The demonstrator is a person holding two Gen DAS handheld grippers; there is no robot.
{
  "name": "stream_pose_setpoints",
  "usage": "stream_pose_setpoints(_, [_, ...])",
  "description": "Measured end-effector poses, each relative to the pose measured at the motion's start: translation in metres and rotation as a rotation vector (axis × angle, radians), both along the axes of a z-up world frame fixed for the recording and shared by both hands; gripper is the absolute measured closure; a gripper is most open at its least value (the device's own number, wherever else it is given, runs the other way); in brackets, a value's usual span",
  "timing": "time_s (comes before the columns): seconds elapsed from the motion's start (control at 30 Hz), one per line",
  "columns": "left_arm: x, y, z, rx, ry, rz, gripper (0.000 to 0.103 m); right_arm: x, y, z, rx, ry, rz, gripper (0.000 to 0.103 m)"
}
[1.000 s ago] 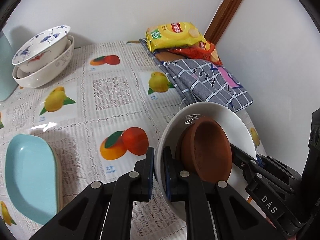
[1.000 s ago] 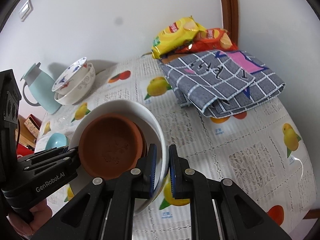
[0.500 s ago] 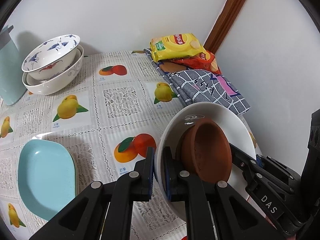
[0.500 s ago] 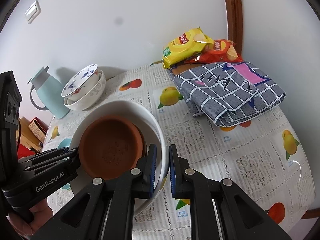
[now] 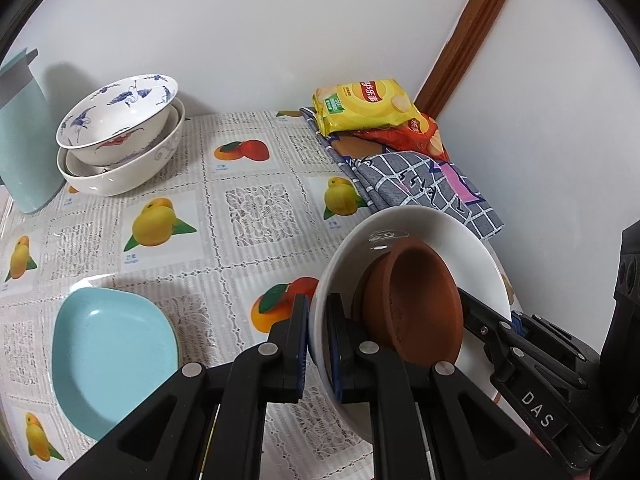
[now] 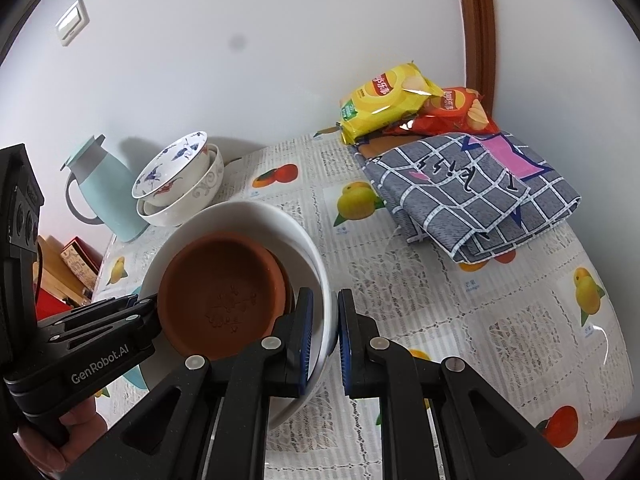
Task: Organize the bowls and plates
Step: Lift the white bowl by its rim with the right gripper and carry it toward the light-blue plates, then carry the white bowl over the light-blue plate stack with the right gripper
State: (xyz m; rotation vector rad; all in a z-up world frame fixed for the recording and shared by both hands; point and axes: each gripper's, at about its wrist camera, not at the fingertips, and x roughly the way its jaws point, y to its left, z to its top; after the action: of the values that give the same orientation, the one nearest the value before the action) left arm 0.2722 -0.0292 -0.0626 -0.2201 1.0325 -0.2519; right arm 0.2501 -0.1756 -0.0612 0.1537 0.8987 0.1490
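Nearest, clamped on opposite rims of one white bowl (image 5: 476, 256): left gripper (image 5: 318, 342) pinching the near-left rim between narrow blue-padded fingers, right gripper (image 6: 323, 336) likewise closed on the rim, one pad inside, one outside. Printed in white on the black bodies: "GenRobot.AI" on the left unit in the right wrist view, "DAS" on the right unit in the left wrist view. Held tilted above the table, glossy and smooth. Nested inside, a matte terracotta dish (image 5: 416, 304), round and shallow, with a faint embossed blossom sprig on its floor (image 6: 230, 304).

Below and left, resting on the tablecloth (image 5: 256, 216): a pale blue plate (image 5: 112, 356), rounded-square and glazed. Cloth itself lace-patterned, with printed fruit panels and captions too small to read.

Farther right, a folded grey checked cloth (image 6: 476, 192) with a pink patch and dark script strokes. On its far end, a yellow crisp bag (image 6: 384, 100) over an orange one (image 6: 456, 110), both glossy, red logo illegible.

Farther left, by the wall: a blue-and-red painted bowl (image 5: 120, 120) sitting crookedly in a wider white bowl with grey scrollwork (image 5: 132, 168). Just beside them, a mint jug (image 6: 108, 192) with grey lid and handle.
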Motion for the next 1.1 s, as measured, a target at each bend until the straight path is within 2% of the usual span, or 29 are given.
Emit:
stream_pose_setpoints(0.47, [0.002, 0.025, 0.009, 0.0, -0.014, 0.025, 0.094, 0.006, 0.024, 0.011, -0.007, -0.017, 0.032, 0.091])
stream_pose_setpoints(1.1, [0.0, 0.061, 0.005, -0.001, -0.005, 0.056, 0.094, 0.01, 0.06, 0.007, -0.012, -0.006, 0.07, 0.091])
